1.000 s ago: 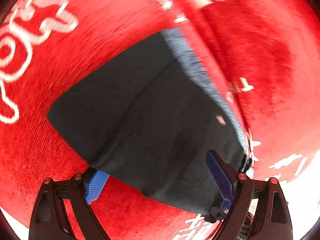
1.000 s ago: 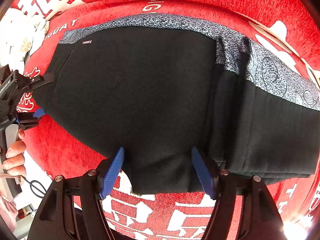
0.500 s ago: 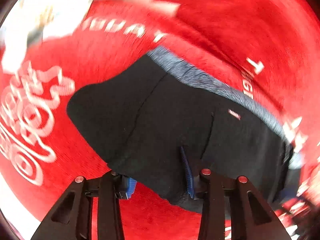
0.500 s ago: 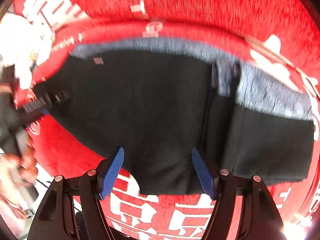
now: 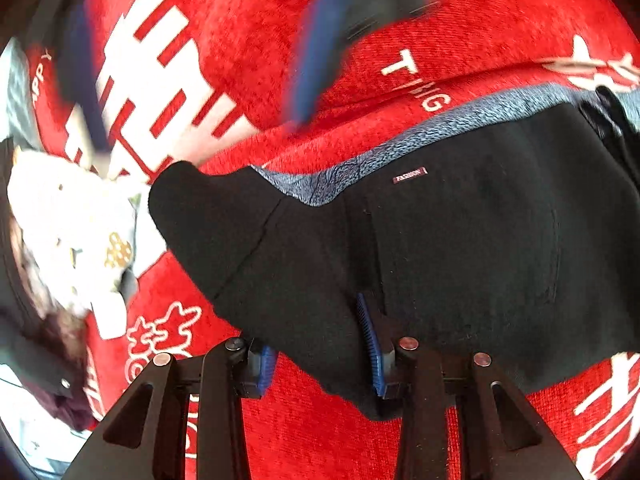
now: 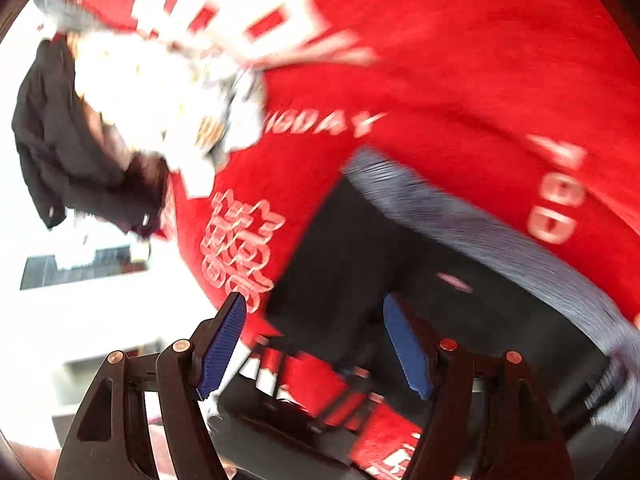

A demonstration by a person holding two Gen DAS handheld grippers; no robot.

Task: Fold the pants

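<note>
Currently my left gripper [image 5: 320, 354] jaws pinch soft black pants [image 5: 460, 248] hem; my right gripper [image 6: 316, 344] jaws stand spread above plush red cloth [image 5: 340, 432].

Red plush cover [image 5: 400, 12] with white lettering; white patterned cloth [image 5: 72, 232] beside dark garment [image 6: 44, 128].

Inventory by count, located against the red cover [image 5: 248, 12]:

- Pants [image 5: 460, 248]: 1 black pair with a grey patterned waistband, lying on the cover.
- Grippers: 2, the left gripper [image 5: 320, 344] and the right gripper [image 6: 316, 344], both above the cover.
- White patterned cloth [image 5: 68, 224]: 1, at the cover's edge.
- Dark garment [image 6: 44, 136]: 1, beyond that edge.
</note>
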